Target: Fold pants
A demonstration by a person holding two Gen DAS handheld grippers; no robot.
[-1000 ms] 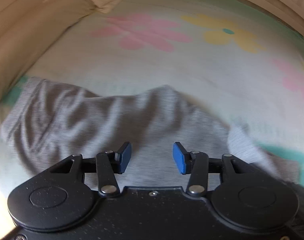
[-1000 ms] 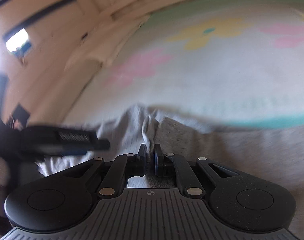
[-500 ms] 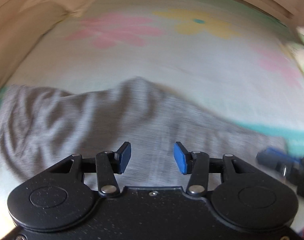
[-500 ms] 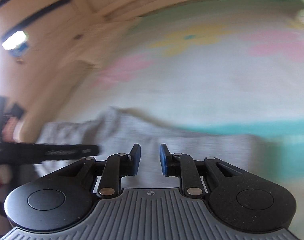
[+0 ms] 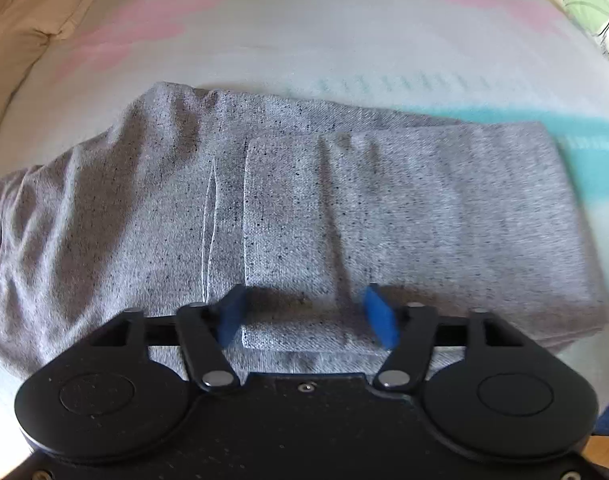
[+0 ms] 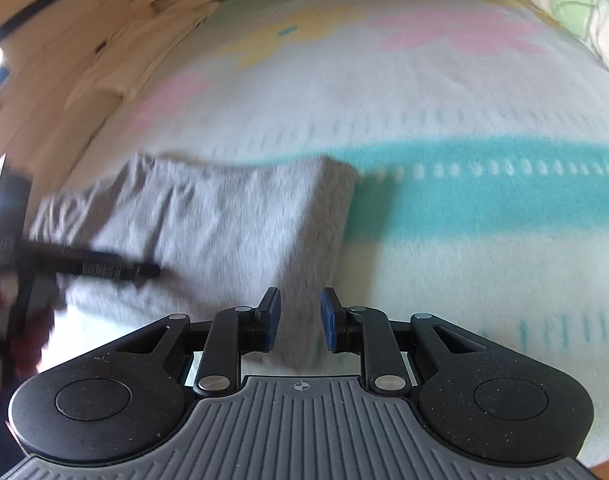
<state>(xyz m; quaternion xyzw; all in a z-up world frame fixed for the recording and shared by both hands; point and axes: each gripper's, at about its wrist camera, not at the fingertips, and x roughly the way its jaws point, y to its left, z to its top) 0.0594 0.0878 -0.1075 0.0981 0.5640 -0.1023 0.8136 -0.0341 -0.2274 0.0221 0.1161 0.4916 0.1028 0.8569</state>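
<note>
The heather-grey knit pants point(image 5: 384, 208), flecked with dark specks, are lying on a pale fleece blanket point(image 5: 344, 40) printed with pink and yellow flowers and a turquoise band. One end is lying doubled back over the rest, forming a flat rectangular upper layer with a straight folded edge on the right in the left wrist view. To the left of that layer the single thickness is spreading out rumpled, with soft creases and one thin raised seam line.

The long axis of the garment is running across the left wrist view from left to right, roughly parallel to the turquoise band behind it. The folded end is pointing right and the rumpled part is trailing left.

The black left gripper point(image 5: 306, 316) with blue pads is pointing steeply down at the near edge of the upper layer. Its jaws have just been opening and are standing wide apart. The near edge of the folded cloth is lying between them, and the pads are not pressing on it.

The black right gripper point(image 6: 300, 320) is tilting down over the folded end, near its corner point(image 6: 336, 172). Its jaws have just been opening and are standing slightly apart, with grey cloth showing in the gap beyond them, unpinched. At the left of that view the other gripper is appearing as a blurred dark bar over the cloth.
</note>
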